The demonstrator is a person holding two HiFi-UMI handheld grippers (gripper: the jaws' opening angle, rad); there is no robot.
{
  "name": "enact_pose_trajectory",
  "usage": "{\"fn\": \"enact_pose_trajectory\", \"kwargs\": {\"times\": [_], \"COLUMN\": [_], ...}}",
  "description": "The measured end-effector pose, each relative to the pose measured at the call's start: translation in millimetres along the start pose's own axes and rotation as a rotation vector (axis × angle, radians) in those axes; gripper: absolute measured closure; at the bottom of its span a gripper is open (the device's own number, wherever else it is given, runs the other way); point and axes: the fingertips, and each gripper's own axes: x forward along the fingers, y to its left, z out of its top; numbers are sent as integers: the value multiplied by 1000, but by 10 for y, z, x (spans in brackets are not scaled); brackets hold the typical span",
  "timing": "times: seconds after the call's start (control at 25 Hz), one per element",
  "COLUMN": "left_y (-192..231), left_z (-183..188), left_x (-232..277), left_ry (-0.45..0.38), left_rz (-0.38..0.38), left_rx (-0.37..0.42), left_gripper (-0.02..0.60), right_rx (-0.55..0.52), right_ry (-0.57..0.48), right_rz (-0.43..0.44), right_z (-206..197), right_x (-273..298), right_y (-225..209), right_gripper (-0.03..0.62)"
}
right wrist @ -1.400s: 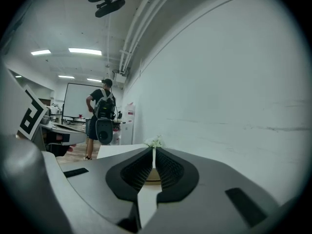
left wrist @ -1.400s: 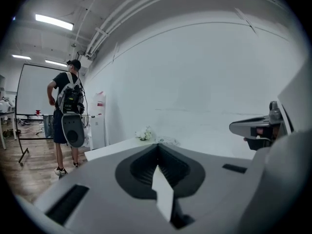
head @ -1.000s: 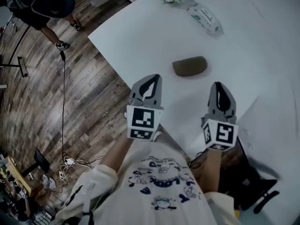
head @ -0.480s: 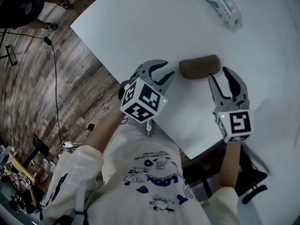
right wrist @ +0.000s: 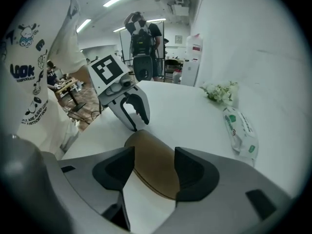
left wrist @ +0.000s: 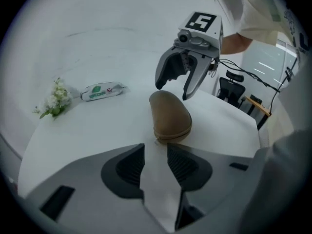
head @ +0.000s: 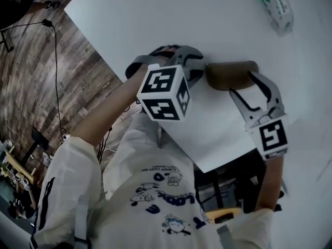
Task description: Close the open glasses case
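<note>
A brown glasses case [head: 231, 75] lies on the white table [head: 155, 19], its lid down, with a seam round the end [left wrist: 169, 116]. My left gripper [head: 199, 66] hangs at the case's left end. Its jaws are opening, with nothing between them [left wrist: 156, 150], and the case lies just ahead of the tips. My right gripper [head: 242, 83] stands over the case's right end. Its jaws are opening too, and the case [right wrist: 151, 167] shows in the gap between them [right wrist: 155, 155], with the pads clear of it. Each gripper sees the other across the case.
A pack of wipes [head: 275, 7] lies at the far side of the table, with a small bunch of white flowers [left wrist: 54, 99] beside it. The table's edge [head: 171, 139] is close to my body, above a wooden floor [head: 57, 77]. A person with a backpack [right wrist: 142, 43] stands beyond.
Both grippers have come down from in front of my chest to the two ends of the case, and both have gone from shut to open.
</note>
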Motion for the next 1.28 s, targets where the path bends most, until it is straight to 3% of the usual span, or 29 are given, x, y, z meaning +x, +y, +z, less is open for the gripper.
{"fn": "enact_pose_trajectory", "kwargs": {"times": [0.16,0.32,0.6,0.72,0.88,1.04,1.28], "left_y": [2,-1,-37,-36,-8,32,89], "left_z": [-1,0,-1,13,20,29,21], "left_x": [94,184,187,209,216,216,147], "left_ry": [77,140,184,195,215,235,214], "left_rz": [-67,-122,-188,-174,-139,-125,-130], "left_rx": [135,214,253,302,348,362,326], "left_gripper": [454,454,474,522,526,526,523], "right_rx": [-104,-169,-248,-265,-312,-393,-396], "right_ry": [63,102,136,138,187,221,211], "right_rz": [54,118,173,175,183,173,169], "right_z": [-53,-97,-110,-136,-258,-324,-254], "right_x": [79,121,141,120,84,123,124], "right_y": [-10,-12,8,-33,-66,-103,-89], "right_gripper": [347,335,326,322,321,318,318]}}
